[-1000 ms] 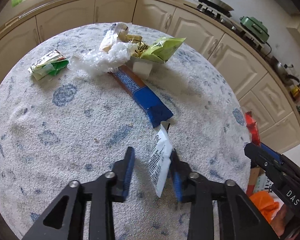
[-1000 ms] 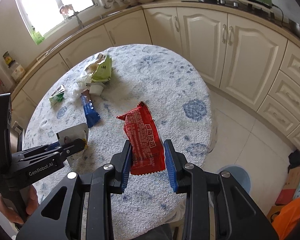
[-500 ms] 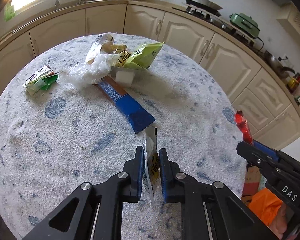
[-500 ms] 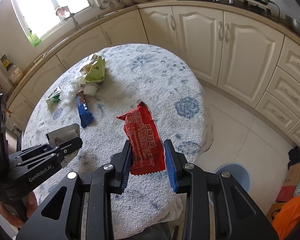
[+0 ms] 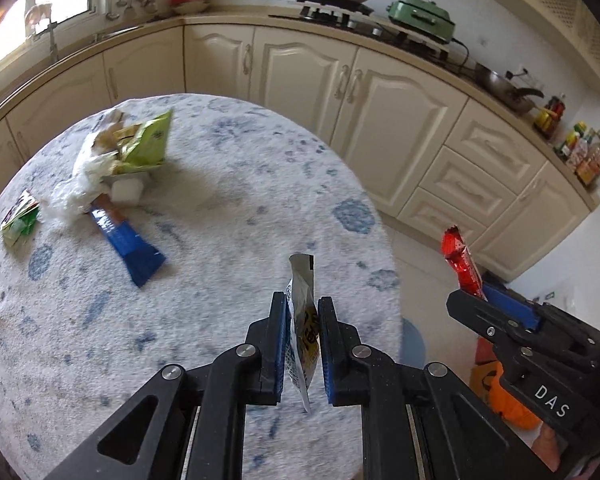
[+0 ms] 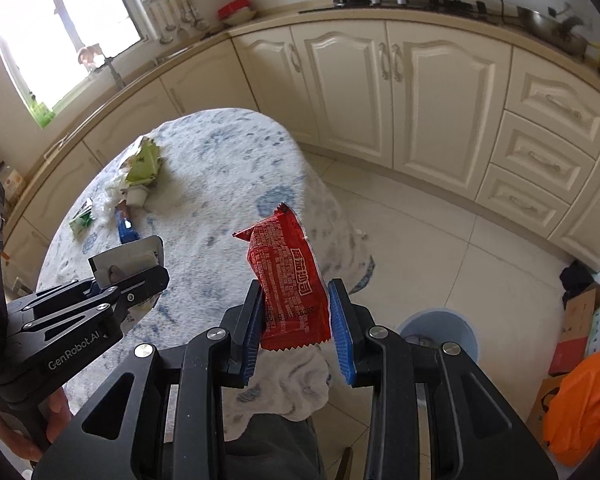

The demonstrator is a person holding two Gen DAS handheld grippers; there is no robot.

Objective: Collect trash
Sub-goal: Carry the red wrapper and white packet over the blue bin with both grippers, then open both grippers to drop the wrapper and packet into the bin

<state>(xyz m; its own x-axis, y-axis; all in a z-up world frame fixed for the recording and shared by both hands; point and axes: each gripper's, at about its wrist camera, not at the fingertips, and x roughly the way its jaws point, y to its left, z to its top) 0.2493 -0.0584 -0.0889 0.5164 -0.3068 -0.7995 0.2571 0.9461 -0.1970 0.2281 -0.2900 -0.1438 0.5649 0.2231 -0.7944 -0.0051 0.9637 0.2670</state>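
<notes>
The round surface (image 5: 228, 208), draped in a white cloth with blue blotches, fills the left of both views, with cream cabinets (image 6: 400, 92) curving behind it on the far side. Down on the tiled floor to the right sits a pale blue bin (image 6: 444, 330), right by the surface's near edge, and an orange bag (image 6: 584, 400) slumps further right.

Far left on the surface there's a heap of trash: a green packet (image 5: 148, 142) on top, crumpled clear plastic (image 5: 80, 184) beside it, and a blue wrapper (image 5: 126, 240) stretching out nearer. A small green-and-white packet (image 5: 18, 224) lies apart at the left edge.

Now the claws! The right claw (image 6: 296, 312) is clamped on a red snack wrapper (image 6: 286, 280), standing upright between its blue pads, above the surface's near-right edge. The left claw (image 5: 302, 330) has just been closing and now pinches a white sachet (image 5: 302, 320), edge-on and upright, lifted clear of the cloth.
</notes>
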